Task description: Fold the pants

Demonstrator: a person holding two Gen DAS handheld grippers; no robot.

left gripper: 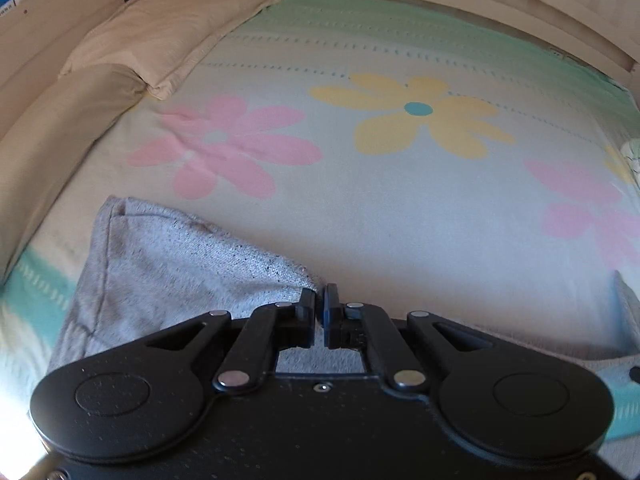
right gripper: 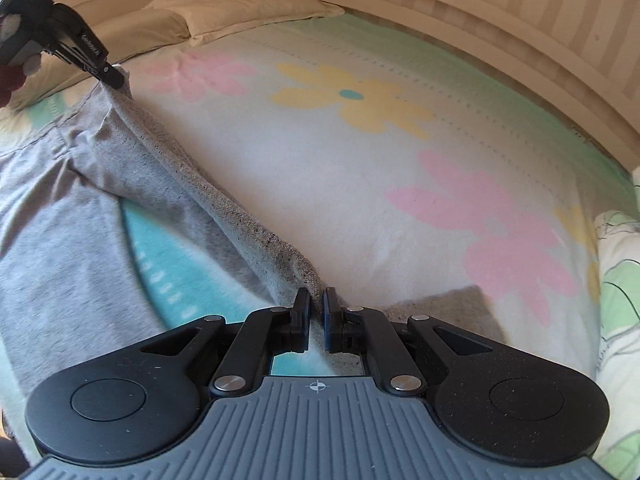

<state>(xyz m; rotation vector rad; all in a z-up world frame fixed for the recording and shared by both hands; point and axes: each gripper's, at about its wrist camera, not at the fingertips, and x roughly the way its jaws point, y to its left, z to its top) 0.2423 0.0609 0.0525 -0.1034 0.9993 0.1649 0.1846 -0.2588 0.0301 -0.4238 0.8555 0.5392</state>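
Note:
Grey pants lie on a flowered bedspread. My left gripper is shut on the pants' edge, which hangs off to its left. In the right wrist view the left gripper shows at the upper left, pinching the far end of the same edge. My right gripper is shut on the near end of that edge. The grey edge is stretched taut and lifted between the two grippers. The rest of the pants rests flat at the left.
Two cream pillows lie at the head of the bed on the left. A pale wooden bed rail curves along the far side. A green and white patterned cloth lies at the right edge.

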